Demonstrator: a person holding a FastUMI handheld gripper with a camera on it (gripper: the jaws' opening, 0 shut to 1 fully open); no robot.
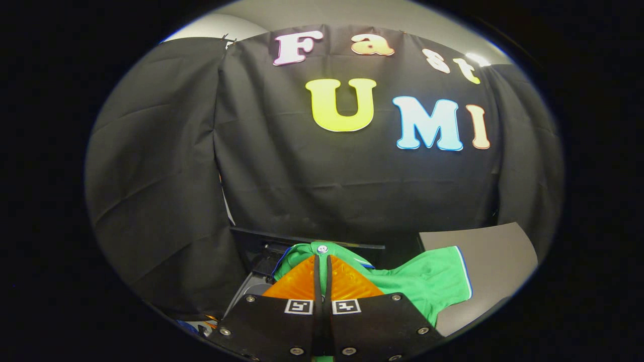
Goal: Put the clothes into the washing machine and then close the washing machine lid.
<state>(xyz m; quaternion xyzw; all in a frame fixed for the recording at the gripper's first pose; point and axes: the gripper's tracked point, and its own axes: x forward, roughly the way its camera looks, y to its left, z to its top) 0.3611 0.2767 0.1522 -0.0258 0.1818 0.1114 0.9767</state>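
At lower centre, the gripper (322,274) has its fingers nearly closed, pinching the green knit shirt with blue trim (427,281), lifted beside the grey surface (498,251). Loading and lid-closing remain.

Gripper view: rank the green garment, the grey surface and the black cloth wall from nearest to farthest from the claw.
1. Green garment: pinched at the tips of the closed claw, trailing off to the right of the fingers.
2. Grey surface: under the garment's far end, right of the claw.
3. Black cloth wall: well beyond the fingers, behind everything.
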